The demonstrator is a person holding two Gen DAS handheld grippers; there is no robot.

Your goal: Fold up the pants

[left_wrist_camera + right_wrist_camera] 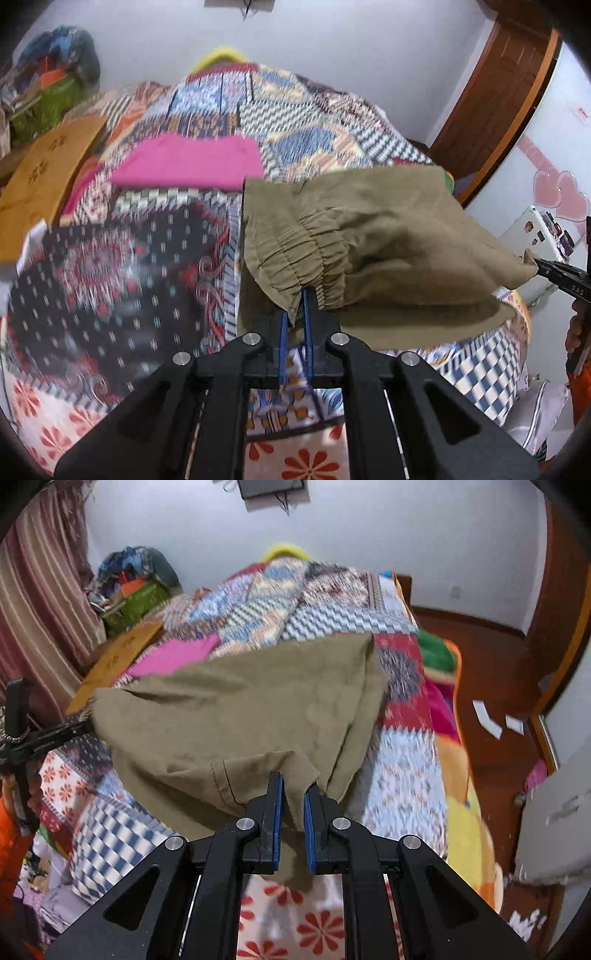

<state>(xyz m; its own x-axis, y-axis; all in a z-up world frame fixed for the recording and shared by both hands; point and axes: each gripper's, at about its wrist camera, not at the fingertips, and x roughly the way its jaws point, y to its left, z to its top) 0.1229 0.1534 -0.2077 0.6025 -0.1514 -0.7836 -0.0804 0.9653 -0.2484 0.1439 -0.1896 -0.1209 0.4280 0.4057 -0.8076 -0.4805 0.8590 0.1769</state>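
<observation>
The olive-khaki pants hang lifted above the bed, stretched between both grippers. My left gripper is shut on the gathered elastic waistband at one end. My right gripper is shut on a corner of the pants at the other end. In the left wrist view the right gripper shows at the far right, pinching the cloth. In the right wrist view the left gripper shows at the far left, holding the other edge. The cloth sags between them and hides the bed below.
The bed carries a patchwork quilt. A folded pink garment lies on it behind the pants. A wooden board lies along the bed's left edge. A pile of bags stands by the curtain. Wooden floor is to the right.
</observation>
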